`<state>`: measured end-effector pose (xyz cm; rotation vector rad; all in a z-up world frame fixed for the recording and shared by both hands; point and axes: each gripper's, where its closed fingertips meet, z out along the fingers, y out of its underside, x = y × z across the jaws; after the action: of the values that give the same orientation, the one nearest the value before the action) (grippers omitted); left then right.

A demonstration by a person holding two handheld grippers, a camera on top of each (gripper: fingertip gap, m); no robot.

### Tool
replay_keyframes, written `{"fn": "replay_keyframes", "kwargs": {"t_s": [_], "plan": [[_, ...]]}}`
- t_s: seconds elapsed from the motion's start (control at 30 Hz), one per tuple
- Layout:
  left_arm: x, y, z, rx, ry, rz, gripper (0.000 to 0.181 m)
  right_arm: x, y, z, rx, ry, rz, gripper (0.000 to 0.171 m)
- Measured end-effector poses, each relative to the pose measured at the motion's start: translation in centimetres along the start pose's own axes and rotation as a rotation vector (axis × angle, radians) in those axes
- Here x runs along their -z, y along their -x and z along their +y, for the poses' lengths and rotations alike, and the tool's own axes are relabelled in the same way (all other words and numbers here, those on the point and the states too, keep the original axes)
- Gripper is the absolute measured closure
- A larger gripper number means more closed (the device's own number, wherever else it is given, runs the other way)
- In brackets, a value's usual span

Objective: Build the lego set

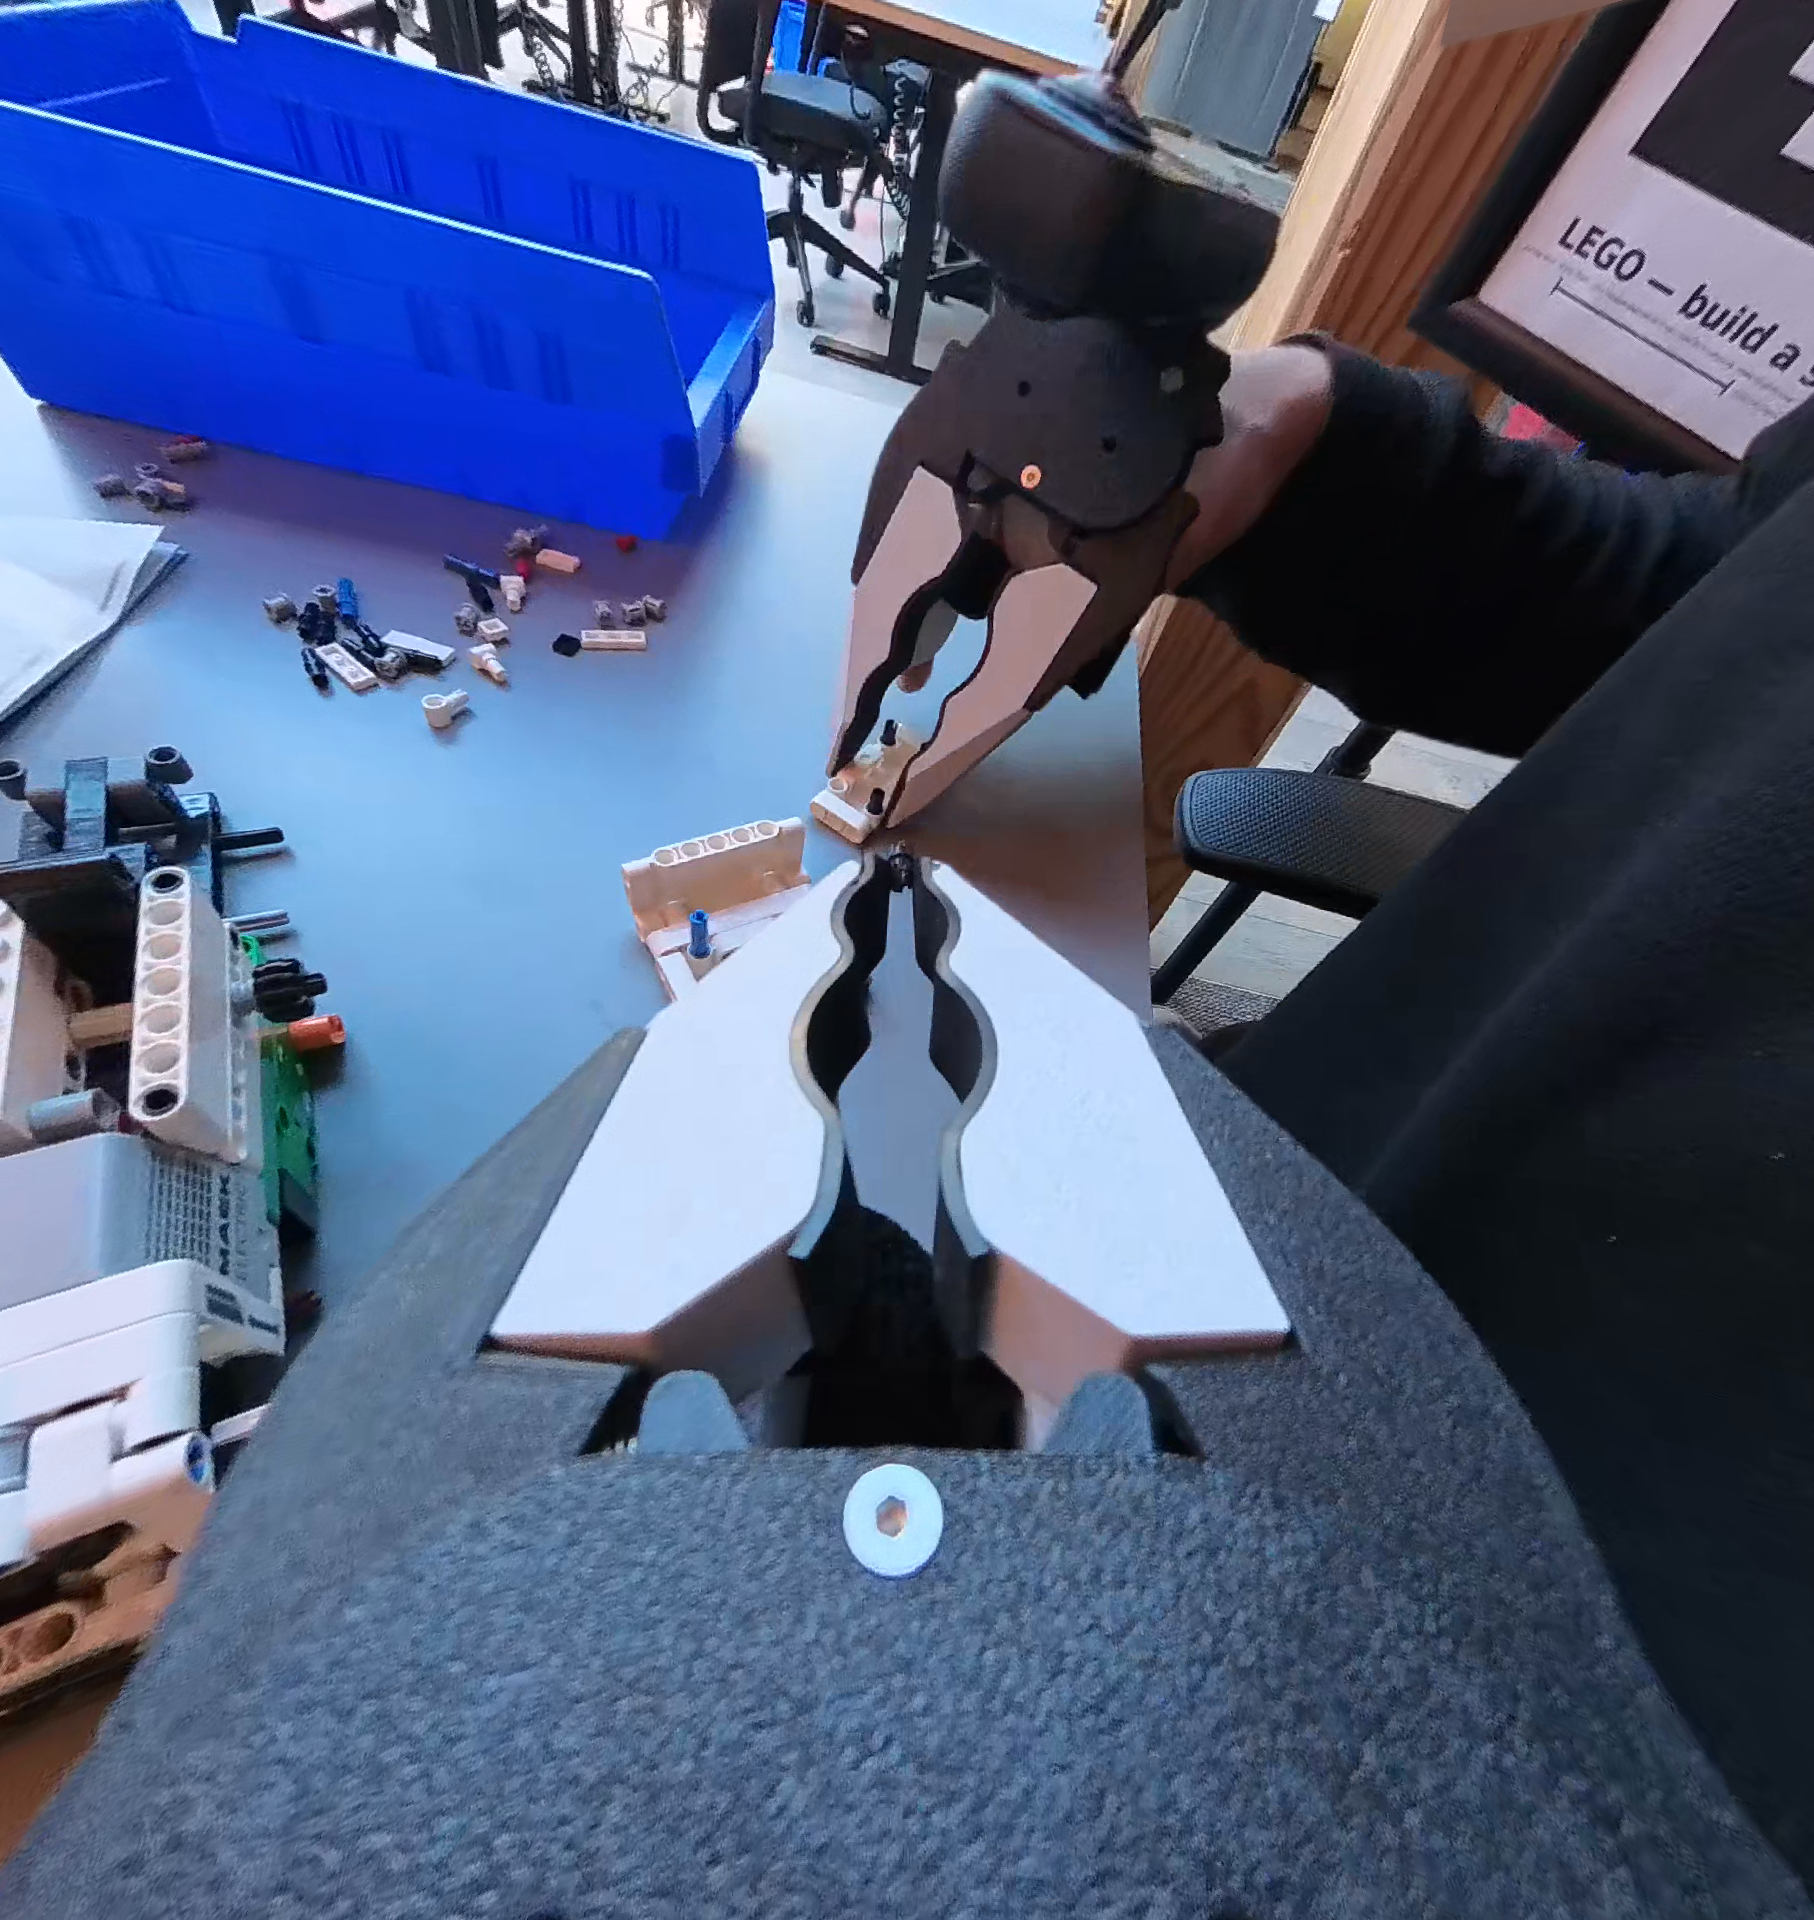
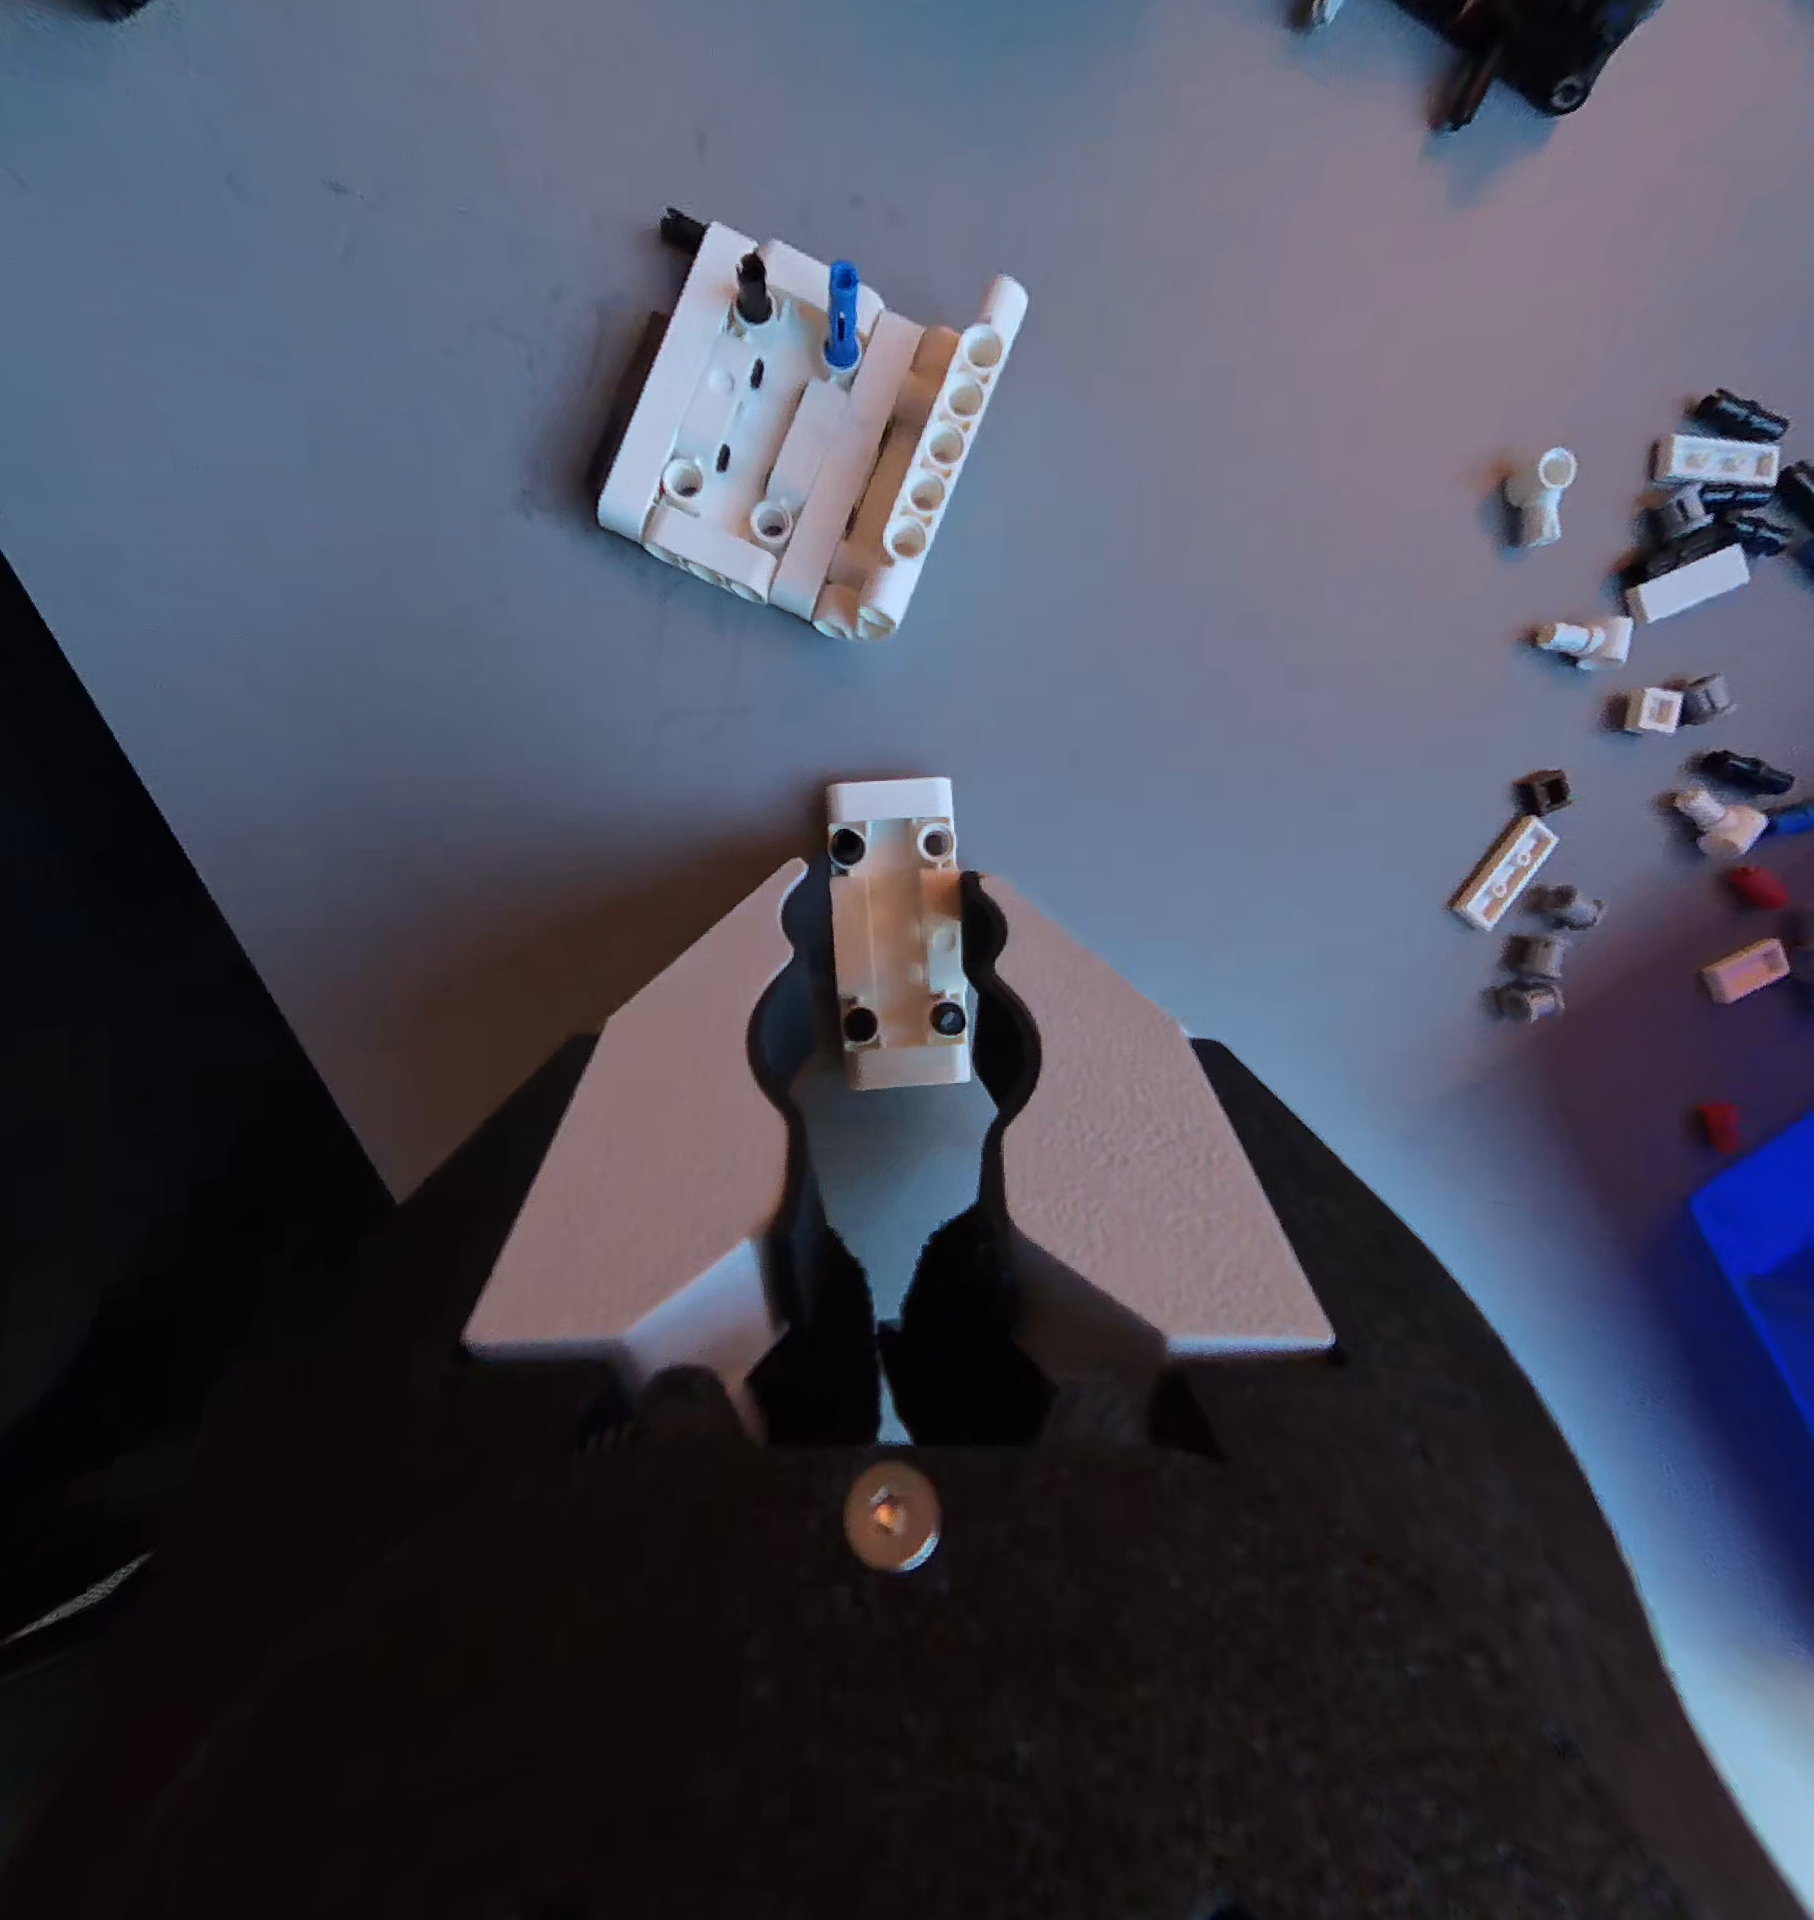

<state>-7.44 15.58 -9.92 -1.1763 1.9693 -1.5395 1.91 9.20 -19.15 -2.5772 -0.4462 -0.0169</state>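
Observation:
My right gripper (image 2: pixel 887 883) points straight down and is shut on a small white block (image 2: pixel 898 966) that rests on the grey table (image 2: pixel 363 312). The block has black pins in its corner holes. In the left wrist view the right gripper (image 1: pixel 872 795) stands over the same block (image 1: pixel 856 805) near the table's right edge. My left gripper (image 1: pixel 898 868) is shut on a small black pin, its tips just short of the block. A white panel assembly (image 2: pixel 799 436) with an upright blue pin and a black pin lies beyond the block; it also shows in the left wrist view (image 1: pixel 716 894).
Loose small pieces (image 1: pixel 446 623) are scattered mid-table, also in the right wrist view (image 2: pixel 1692 675). Two blue bins (image 1: pixel 363 260) stand at the back. A larger part-built model (image 1: pixel 103 1039) sits at left, with a paper booklet (image 1: pixel 30 603) behind it. A framed sign (image 1: pixel 1661 208) and a person's black sleeve (image 1: pixel 1454 582) are at right. The grippers' ends are close to 15 centimeters from one another.

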Motion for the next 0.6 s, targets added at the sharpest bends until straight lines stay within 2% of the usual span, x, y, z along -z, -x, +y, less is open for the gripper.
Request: {"fn": "replay_keyframes", "kwargs": {"t_s": [0.13, 0.27, 0.4, 0.47, 0.57, 0.6], "plan": [[0.1, 0.6, 0.6, 0.024, 0.017, -0.038, 0.178, 0.3, -0.2, -0.8, 0.106, -0.089, 0.066, 0.147], [0.7, 1.6, 0.0, 0.127, -0.020, -0.062, 0.178, 3.3, -0.8, -6.5, 0.203, -0.437, 0.225, 0.147], [1.5, 2.4, -1.2, 0.243, -0.087, -0.067, 0.178, 3.2, 0.8, -11.7, 0.325, -0.652, 0.333, 0.147], [2.2, 2.8, -1.1, 0.252, -0.093, -0.100, 0.178, 1.9, 2.5, -12.8, 0.319, -0.660, 0.268, 0.147], [4.3, 3.7, -0.3, 0.240, -0.073, -0.204, 0.178, -0.1, 4.9, -12.3, 0.351, -0.487, 0.167, 0.147], [5.2, 4.1, 0.3, 0.230, -0.059, -0.252, 0.178, -0.7, 6.2, -11.8, 0.346, -0.411, 0.083, 0.147]]}}
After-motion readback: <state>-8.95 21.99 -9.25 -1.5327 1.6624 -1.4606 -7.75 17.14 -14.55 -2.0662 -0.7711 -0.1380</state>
